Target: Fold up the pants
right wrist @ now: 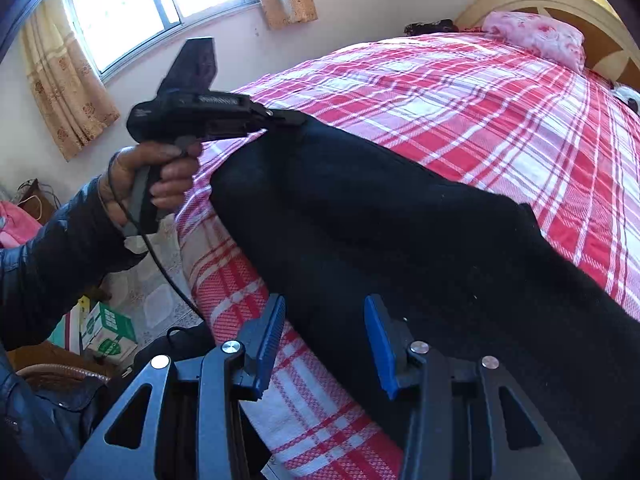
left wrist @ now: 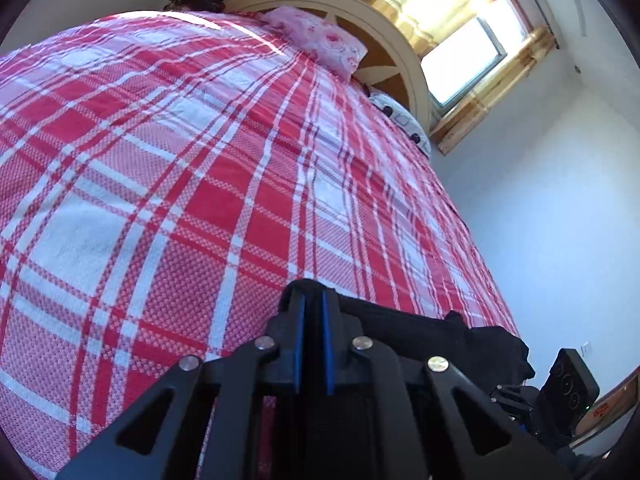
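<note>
While the black pants [right wrist: 400,240] are lying across the near edge of the bed [right wrist: 460,100], on the red-and-white plaid bedspread [left wrist: 180,180], one end is being pinched by the left hand-held gripper [left wrist: 314,320]. Its blue pads [left wrist: 326,344] are sitting nearly together with dark cloth squeezed between them. From the left wrist view only a crumpled strip of the pants is showing, running off to the right; the rest is hidden behind the gripper body.

From the right wrist view the fabric is reading as a flat black mass with no seams, waistband or leg openings discernible, so which end is which cannot be told. Its lower right portion is running out of frame.

The right hand-held gripper [right wrist: 328,344] is hovering with its jaws wide apart and nothing between them, over the pants' edge and the draped bedspread. Whether the pads are touching the fabric cannot be told.

The person's left hand [right wrist: 156,184] is wrapping the grip of the left tool, fingers curled on the trigger, sleeve dark, the tool pointing roughly level toward the pants.

A pink floral pillow [left wrist: 320,40] is leaning at the headboard [left wrist: 392,44]; a curtained window [right wrist: 160,4] is glaring bright.
</note>
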Demonstrator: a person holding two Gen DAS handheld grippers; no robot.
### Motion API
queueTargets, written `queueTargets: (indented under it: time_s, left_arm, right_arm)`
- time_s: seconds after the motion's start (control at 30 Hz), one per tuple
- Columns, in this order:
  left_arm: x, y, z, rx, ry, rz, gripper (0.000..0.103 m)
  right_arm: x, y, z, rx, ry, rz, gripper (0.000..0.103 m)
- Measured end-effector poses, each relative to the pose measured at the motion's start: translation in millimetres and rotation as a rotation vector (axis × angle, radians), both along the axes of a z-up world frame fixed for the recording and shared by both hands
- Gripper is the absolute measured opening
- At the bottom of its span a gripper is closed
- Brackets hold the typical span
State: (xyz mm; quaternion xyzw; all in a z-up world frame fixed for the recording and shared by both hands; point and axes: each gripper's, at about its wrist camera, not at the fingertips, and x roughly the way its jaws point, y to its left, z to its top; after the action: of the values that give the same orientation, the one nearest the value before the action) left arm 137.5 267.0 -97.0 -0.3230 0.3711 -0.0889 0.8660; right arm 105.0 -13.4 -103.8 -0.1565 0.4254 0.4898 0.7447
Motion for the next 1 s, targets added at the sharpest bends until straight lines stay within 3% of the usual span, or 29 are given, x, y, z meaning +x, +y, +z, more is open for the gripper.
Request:
queueTargets:
  time_s: [0.13,0.2,0.3,0.4,0.47,0.5,0.53,0.6,0.67,0.8,1.0]
  left_arm:
    - [10.4,2.7,-6.0,-0.040,0.035,-0.013,0.009]
    - [16.2,-1.0,-6.5,0.013,0.053,-0.046,0.014]
    - [15.6,-0.1,-5.6,0.022,0.041,-0.065,0.014]
    - [12.4,-2.7,-0.5,0.060,0.029,-0.079,0.014]
    - [5.1,-5.6,7.8,0.107,0.027,-0.096,0.017]
    - [2.0,-6.3,11.5,0.146,0.025,-0.093,0.029]
    - [-5.9,-8.0,17.9,0.225,0.022,-0.082,0.052]
    - [-18.2,-6.7,25.3,0.331,0.009,-0.058,0.080]
    - [-32.6,0.0,32.6,0.402,-0.013,-0.026,0.083]
    - [-54.4,8.3,50.0,0.457,-0.066,0.074,0.084]
    - [-48.5,-45.1,63.5,0.368,-0.163,-0.048,0.091]
  right_arm:
    - [15.8,-8.3,-2.1,0.013,0.032,-0.075,0.044]
    - [19.0,-11.2,0.1,0.031,0.040,-0.097,0.044]
    - [8.8,-3.1,-10.3,-0.033,0.008,-0.063,0.045]
    - [0.8,-0.4,-8.3,-0.054,0.001,-0.013,0.059]
    - [-0.4,-0.2,-6.7,-0.064,-0.001,-0.001,0.059]
    - [2.8,-5.0,5.9,-0.053,0.017,0.026,0.059]
    - [7.1,-9.4,12.9,-0.031,0.022,0.017,0.059]
    - [21.8,-25.5,32.8,0.033,0.036,-0.019,0.059]
    - [41.5,-42.6,48.2,0.092,0.064,-0.065,0.059]
    - [84.1,-58.9,55.3,0.140,0.117,-0.190,0.059]
    - [156.9,-55.7,28.1,0.204,0.362,-0.332,0.058]
